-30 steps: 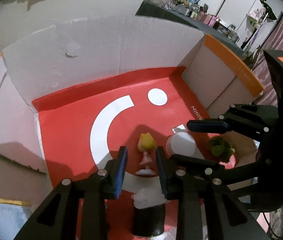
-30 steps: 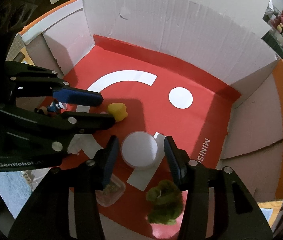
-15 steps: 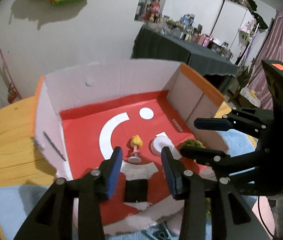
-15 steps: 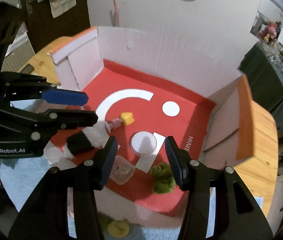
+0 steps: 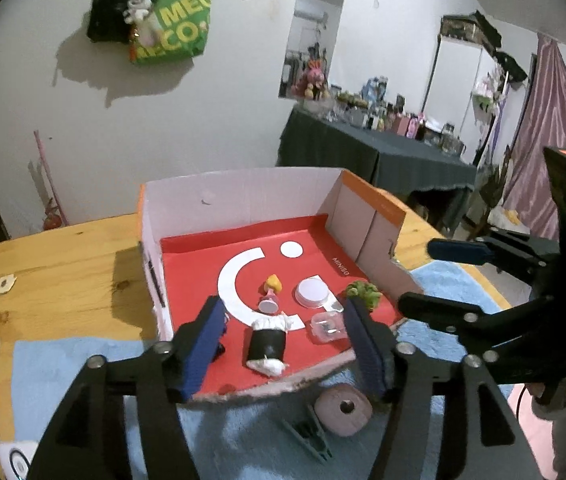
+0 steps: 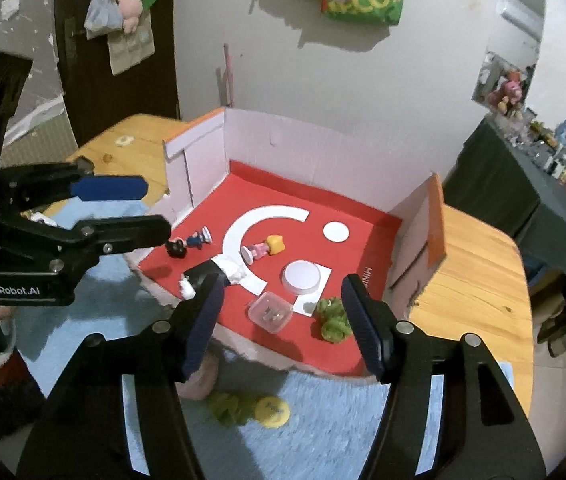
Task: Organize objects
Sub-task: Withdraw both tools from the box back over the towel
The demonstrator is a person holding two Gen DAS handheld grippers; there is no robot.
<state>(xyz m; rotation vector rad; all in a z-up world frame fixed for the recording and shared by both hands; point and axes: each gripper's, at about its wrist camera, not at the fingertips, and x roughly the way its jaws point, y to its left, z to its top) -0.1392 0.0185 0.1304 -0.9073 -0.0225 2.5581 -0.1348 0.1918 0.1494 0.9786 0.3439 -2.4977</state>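
Observation:
A cardboard box [image 5: 243, 192] [image 6: 315, 140] with a red floor holds a yellow-haired pink figurine [image 5: 271, 294] [image 6: 261, 249], a white round lid [image 5: 313, 291] [image 6: 301, 276], a black-and-white roll [image 5: 268, 342] [image 6: 207, 274], a clear small case [image 5: 327, 326] [image 6: 270, 312], a green plush [image 5: 364, 294] [image 6: 333, 320] and small dark figures [image 6: 187, 243]. My left gripper [image 5: 285, 350] is open and empty, above the box's near edge. My right gripper [image 6: 283, 330] is open and empty, above the same edge.
The box stands on a wooden table [image 5: 63, 264] with a blue fuzzy mat [image 6: 323, 420] in front. On the mat lie a pink tape roll [image 5: 343, 408], a grey clip [image 5: 309, 436], a yellow disc [image 6: 271, 411] and a green plush [image 6: 229, 406].
Both grippers have pulled back and up out of the box, so the whole box and room show now. Both stay open and empty. The figurine now lies tipped.

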